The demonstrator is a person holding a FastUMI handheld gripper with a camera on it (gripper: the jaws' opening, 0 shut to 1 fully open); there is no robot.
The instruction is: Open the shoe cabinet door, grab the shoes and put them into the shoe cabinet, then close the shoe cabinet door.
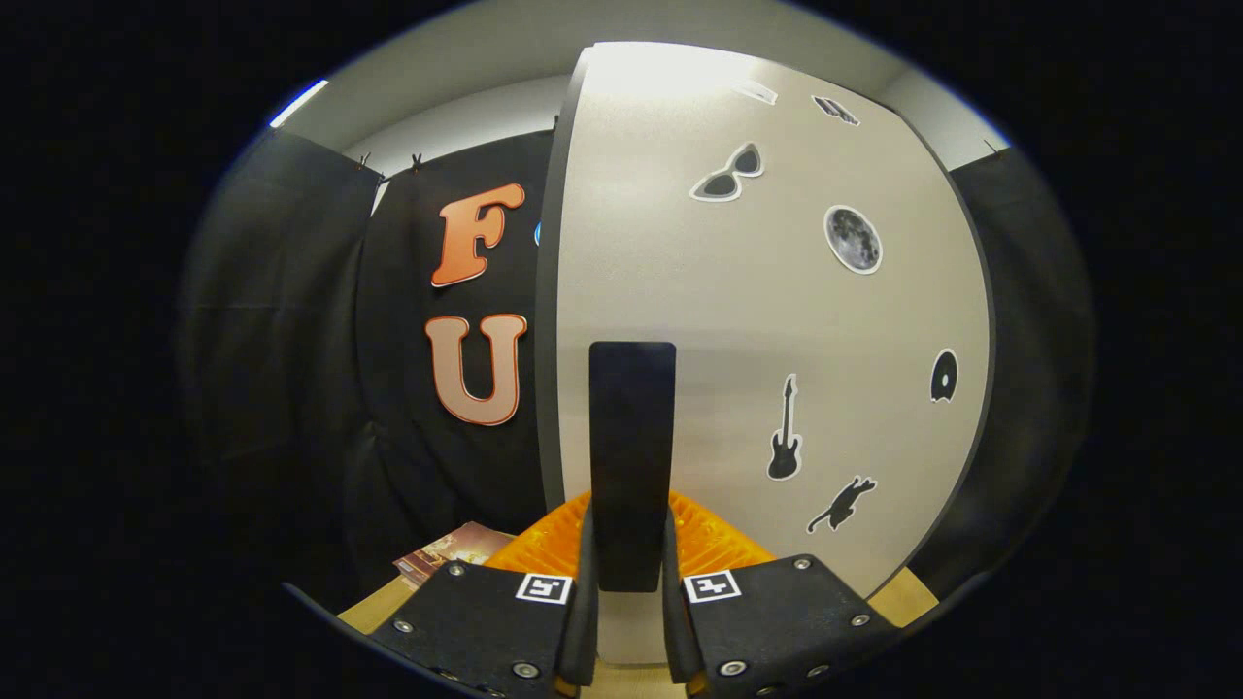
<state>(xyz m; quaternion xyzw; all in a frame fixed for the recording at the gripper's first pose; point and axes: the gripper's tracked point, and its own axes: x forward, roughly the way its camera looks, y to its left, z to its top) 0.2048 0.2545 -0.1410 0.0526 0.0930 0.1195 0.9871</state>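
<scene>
- The shoe cabinet door (pixel 767 320) stands pale right ahead of me, its dark upright handle (pixel 632 456) between the fingers of my tongs (pixel 629 607); they sit narrow, both fingers pressing its lower end
- Stickers mark the door: sunglasses (pixel 728 175), moon (pixel 853 239), guitar (pixel 785 432), cat (pixel 841 505)
- A booklet (pixel 452 550) lies on the tabletop (pixel 374 607) beyond my left finger

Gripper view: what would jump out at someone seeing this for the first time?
The black door handle, a tall upright bar, stands between the claw fingers, which close on its lower end. Behind it spreads the pale shoe cabinet door, dotted with stickers: sunglasses, a moon, a guitar and a cat.
</scene>
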